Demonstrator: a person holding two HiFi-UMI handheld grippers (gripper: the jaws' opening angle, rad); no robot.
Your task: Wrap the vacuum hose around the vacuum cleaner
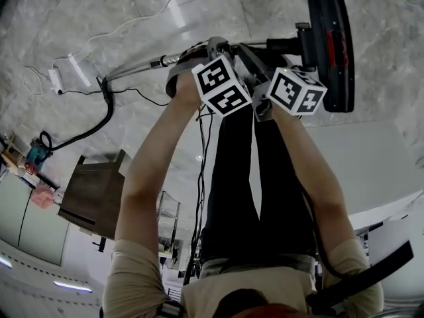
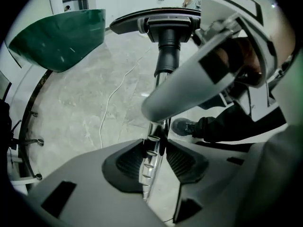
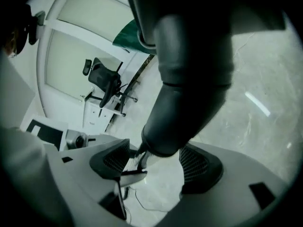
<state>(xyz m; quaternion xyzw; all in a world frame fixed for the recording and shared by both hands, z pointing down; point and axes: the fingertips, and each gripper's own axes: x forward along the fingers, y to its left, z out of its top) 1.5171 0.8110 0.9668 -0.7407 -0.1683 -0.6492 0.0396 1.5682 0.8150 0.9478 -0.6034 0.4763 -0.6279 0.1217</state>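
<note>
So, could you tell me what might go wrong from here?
Only the left gripper clamps the metal wand; the right gripper stands open around the dark tube, so the wand could twist or slip. The black hose trails across the floor on the person's left and might snag.

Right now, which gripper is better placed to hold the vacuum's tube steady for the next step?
Left. The left gripper is clamped on the metal tube, with its pads pressing on both sides. The right gripper has its jaws apart, and the dark handle between them is not gripped.
</note>
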